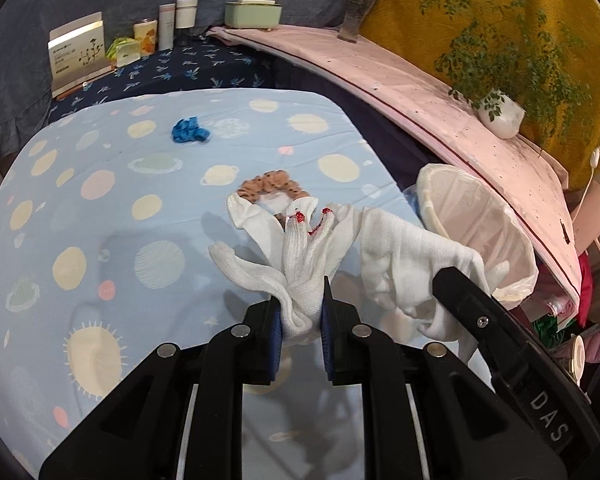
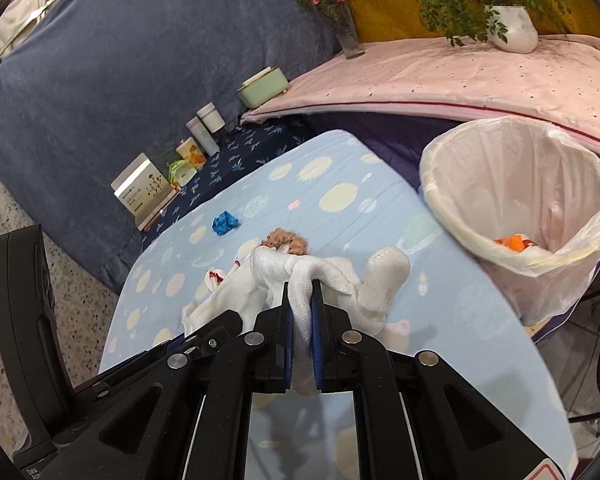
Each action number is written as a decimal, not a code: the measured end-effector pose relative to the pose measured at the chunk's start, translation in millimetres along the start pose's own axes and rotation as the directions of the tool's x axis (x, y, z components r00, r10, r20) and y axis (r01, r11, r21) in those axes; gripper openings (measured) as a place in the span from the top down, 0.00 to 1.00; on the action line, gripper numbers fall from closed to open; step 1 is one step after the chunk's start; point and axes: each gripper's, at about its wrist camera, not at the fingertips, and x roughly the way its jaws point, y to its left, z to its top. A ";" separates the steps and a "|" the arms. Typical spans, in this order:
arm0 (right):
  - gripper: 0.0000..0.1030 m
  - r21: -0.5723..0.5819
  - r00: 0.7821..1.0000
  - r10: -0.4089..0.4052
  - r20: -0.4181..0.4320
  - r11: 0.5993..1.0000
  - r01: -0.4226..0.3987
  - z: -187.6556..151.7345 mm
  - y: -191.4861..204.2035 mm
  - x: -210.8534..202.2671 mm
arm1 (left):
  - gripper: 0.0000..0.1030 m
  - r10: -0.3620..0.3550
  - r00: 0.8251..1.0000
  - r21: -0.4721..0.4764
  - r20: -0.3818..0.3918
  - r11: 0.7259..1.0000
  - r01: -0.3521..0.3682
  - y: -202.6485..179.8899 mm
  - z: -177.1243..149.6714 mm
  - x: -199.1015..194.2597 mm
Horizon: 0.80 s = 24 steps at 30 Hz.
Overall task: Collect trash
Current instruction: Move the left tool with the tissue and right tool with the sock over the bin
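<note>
My left gripper [image 1: 301, 304] is shut on a white knit glove with red marks [image 1: 300, 256], held above the pale blue planet-print table [image 1: 100, 208]. My right gripper [image 2: 301, 300] is shut on a second white glove [image 2: 332, 276]; in the left wrist view that glove [image 1: 404, 252] hangs from the right gripper's finger [image 1: 472, 300]. A white-lined trash bin [image 2: 516, 184] stands at the table's right edge, with orange scraps inside; it also shows in the left wrist view [image 1: 472, 216]. A brown scrunchie [image 1: 268, 186] and a blue crumpled scrap [image 1: 190, 131] lie on the table.
A pink-covered shelf [image 1: 380, 76] holds a white potted plant [image 1: 500, 114], a flower vase [image 1: 354, 20] and a green box [image 1: 252, 12]. Boxes and jars [image 1: 156, 32] stand on dark blue cloth behind the table. Speckled floor [image 2: 40, 200] lies to the left.
</note>
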 end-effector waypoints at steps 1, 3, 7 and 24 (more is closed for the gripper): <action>0.92 0.004 1.000 -0.002 0.007 1.000 0.002 2.1 -3.7 -3.2 | 0.85 -0.001 1.000 0.006 0.002 1.000 0.001 -4.5 0.3 -0.9; 0.92 0.015 1.000 -0.006 0.021 1.000 0.006 6.2 -10.1 -9.2 | 0.85 -0.003 1.000 0.019 0.005 1.000 0.003 -13.9 1.4 -1.9; 0.92 0.036 0.999 -0.015 0.047 0.999 0.013 13.0 -26.5 -22.1 | 0.85 -0.008 1.000 0.047 0.007 0.999 0.007 -30.8 2.7 -2.0; 0.92 0.092 0.990 -0.073 0.120 0.994 0.062 39.6 -84.3 -58.2 | 0.85 -0.044 0.999 0.149 -0.015 0.988 0.046 -98.2 2.8 10.2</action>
